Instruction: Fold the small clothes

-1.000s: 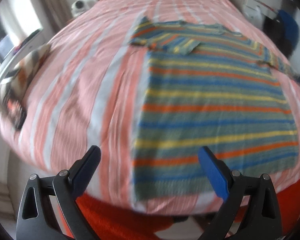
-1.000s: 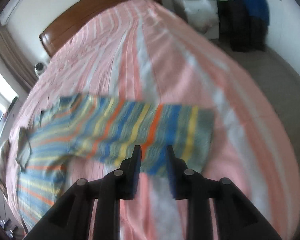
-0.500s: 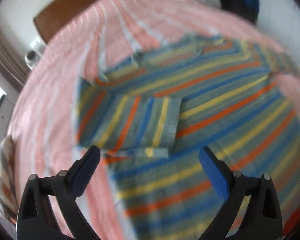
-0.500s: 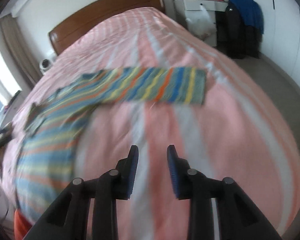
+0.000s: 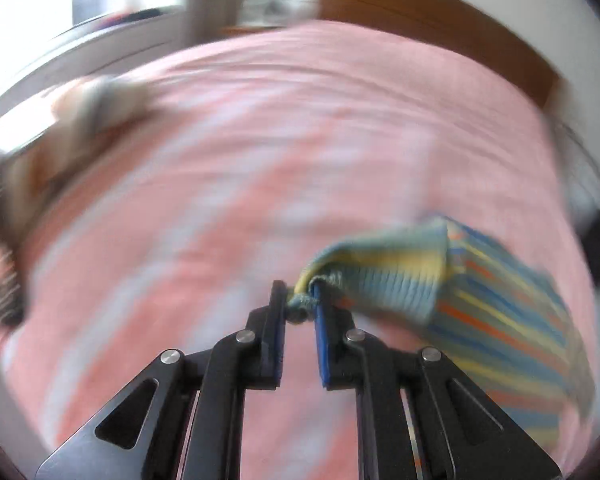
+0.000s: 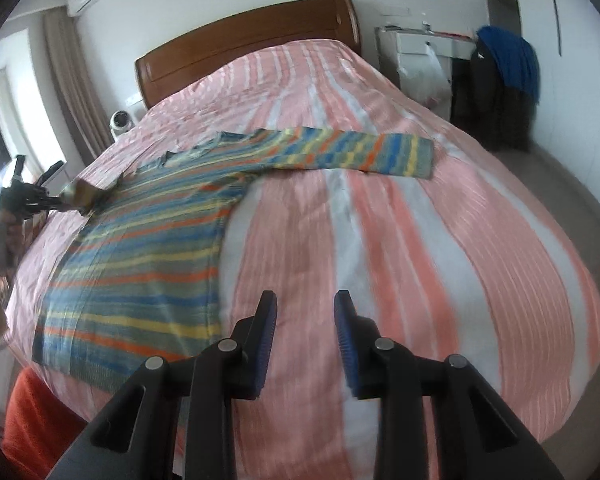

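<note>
At the foot of the bed, the right tongs are hovering with jaws apart and nothing between them, just beside the lower hem of the sweater. The garment is lying flat along the bed's left side, its body running from the foot edge toward the headboard, one sleeve stretched straight out across the middle toward the right edge.

At the left edge, the left tongs are pinching a bunched corner of the other sleeve, jaws nearly closed on the knit, and are lifting it off the cover; motion blur is smearing this view, so how much cloth is between the pads cannot be told.

Judging from the layout, the step in hand is folding this sleeve in over the body. Doing it well is likely calling for keeping the lift low, carrying the cuff straight across so the crease is falling at the shoulder seam, and laying it flat before letting go. The pinch is looking shallow, so a sharp tug could be slipping it free. The right tongs are well placed to be steadying the hem, then taking the far sleeve.
</note>
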### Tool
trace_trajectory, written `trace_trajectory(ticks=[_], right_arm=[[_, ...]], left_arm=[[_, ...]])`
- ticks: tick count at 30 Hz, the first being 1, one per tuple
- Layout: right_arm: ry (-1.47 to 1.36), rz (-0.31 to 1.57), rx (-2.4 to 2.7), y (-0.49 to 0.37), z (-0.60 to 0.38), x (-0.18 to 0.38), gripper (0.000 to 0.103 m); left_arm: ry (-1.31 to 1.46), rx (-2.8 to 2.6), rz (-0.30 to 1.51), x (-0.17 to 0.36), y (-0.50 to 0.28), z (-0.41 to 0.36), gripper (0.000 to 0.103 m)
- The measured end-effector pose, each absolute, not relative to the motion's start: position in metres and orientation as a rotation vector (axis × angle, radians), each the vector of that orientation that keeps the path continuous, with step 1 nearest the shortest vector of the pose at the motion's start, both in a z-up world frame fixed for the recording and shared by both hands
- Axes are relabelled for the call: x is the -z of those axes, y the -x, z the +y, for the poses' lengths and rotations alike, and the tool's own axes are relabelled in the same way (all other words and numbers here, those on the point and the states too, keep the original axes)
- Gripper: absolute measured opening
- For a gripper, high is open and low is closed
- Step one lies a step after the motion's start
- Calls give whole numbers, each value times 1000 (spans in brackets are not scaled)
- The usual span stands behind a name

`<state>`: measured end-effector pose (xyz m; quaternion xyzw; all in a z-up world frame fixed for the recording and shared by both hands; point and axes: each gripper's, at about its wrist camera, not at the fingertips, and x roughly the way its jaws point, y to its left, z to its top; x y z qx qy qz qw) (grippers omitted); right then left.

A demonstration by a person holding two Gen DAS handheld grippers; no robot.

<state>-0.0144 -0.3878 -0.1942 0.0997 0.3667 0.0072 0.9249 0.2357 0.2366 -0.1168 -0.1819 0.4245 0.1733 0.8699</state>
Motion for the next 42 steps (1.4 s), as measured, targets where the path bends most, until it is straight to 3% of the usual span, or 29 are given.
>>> trace_trajectory(ticks=[3, 12, 14, 17, 18, 19, 20, 24, 28, 32, 33, 34, 35, 36, 37, 42], right_arm=[[-219, 797, -56, 7, -375, 207, 30], [-185, 850, -69, 9, -358, 217, 30], [-183, 860, -57, 9, -361, 219, 30], [-185, 864, -30, 9, -371, 217, 30], [-189, 860, -20, 9, -378, 213, 36], [-194, 857, -15, 11, -384, 209, 43], [-206, 854, -19, 12, -391, 204, 58], [-272, 937, -229, 13, -395, 197, 61], [-316, 1083, -432, 9, -370, 218, 60], [-287, 1167, -454, -5, -354, 245, 58], [-285, 1187, -454, -9, -351, 251, 55], [-279, 1193, -465, -11, -347, 254, 53], [-265, 1191, -486, -13, -342, 255, 42], [-249, 1186, -493, -13, -339, 254, 22], [-234, 1181, -486, -14, -337, 253, 10], [-172, 1197, -451, 1, -333, 234, 4]], left_arm=[[456, -448, 959, 145, -234, 275, 9], [509, -478, 994, 195, -234, 284, 10], [516, -473, 987, 194, -231, 286, 16], [538, -497, 965, 182, -207, 295, 40], [502, -493, 955, 173, -190, 293, 50], [467, -444, 950, 167, -177, 287, 52], [436, -353, 955, 163, -164, 277, 52], [349, 65, 1069, 170, -94, 213, 71], [206, 229, 1175, 203, -35, 146, 73], [91, 265, 1141, 207, -15, 106, 73], [95, 285, 1143, 206, -15, 102, 71], [93, 302, 1144, 205, -17, 98, 63], [79, 310, 1147, 206, -18, 93, 55], [67, 309, 1161, 210, -21, 88, 30], [69, 293, 1173, 213, -24, 88, 6], [223, 325, 1182, 198, -13, 113, 3]])
